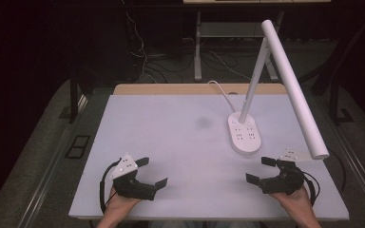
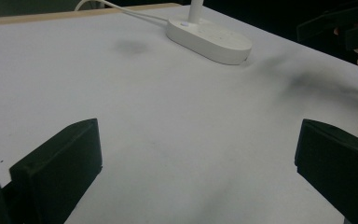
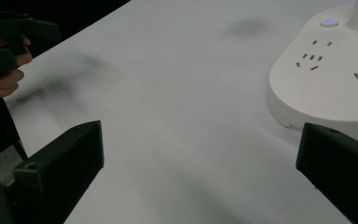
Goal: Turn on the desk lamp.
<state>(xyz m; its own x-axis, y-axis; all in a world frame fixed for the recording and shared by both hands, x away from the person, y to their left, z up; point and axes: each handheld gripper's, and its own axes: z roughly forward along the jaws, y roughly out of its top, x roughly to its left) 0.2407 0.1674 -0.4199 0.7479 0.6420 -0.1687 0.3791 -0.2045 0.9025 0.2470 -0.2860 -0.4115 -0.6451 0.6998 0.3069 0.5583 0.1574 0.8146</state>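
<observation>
Nothing started as far as I can judge: both grippers sit at the near edge of the table (image 1: 171,118), empty, and the lamp (image 1: 285,80) looks untouched. Left gripper (image 1: 153,173) is near-left, jaws spread wide with bare tabletop between them; same read from the left gripper view (image 2: 196,158), nothing between the pads. Right gripper (image 1: 262,169) is near-right, jaws also wide apart, holding nothing; in the right gripper view (image 3: 200,163) the gap is bare table, with the lamp base (image 3: 326,70) just beyond its one jaw, near but not touching. The lamp stands on the right half of the table: oval white base (image 1: 244,133) with socket slots on top and a small lit button (image 3: 329,21) at its far end, stem rising from the far end of the base, long head bar tilting down toward the near-right corner, its tip hanging just above the right gripper in the high view. White cord (image 1: 221,92) runs from the base off the far edge. Base lies closer to the right gripper, well apart from the left. A faint dark smudge (image 1: 203,123) marks the table mid-far. My read: the lamp is the work item and the right gripper is best placed for it. All contact steps are left: approach, grip or press, any repositioning. No hazards seen beyond the overhanging head bar being in the right hand's lift path.
</observation>
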